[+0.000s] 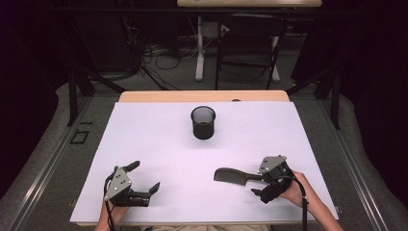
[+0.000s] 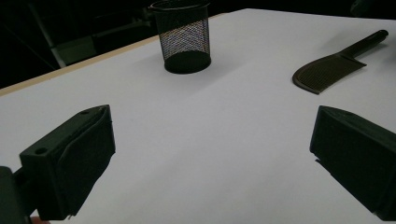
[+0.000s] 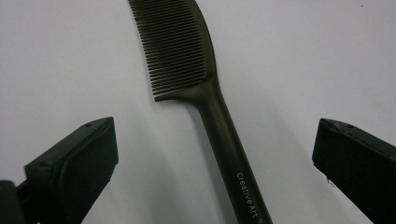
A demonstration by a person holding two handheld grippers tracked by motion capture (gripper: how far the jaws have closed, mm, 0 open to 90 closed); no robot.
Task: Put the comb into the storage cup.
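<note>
The right gripper (image 1: 267,182) hovered with its jaws spread wide, the comb's (image 3: 187,65) handle lying flat on the white table (image 1: 159,139) between them, untouched. Ahead and well off stood the mesh cup (image 1: 203,122). The left gripper (image 1: 144,185) sat idle, jaws apart, holding nothing. The thin handle looked likely to slip or pivot if the jaws closed off-centre or too high.
</note>
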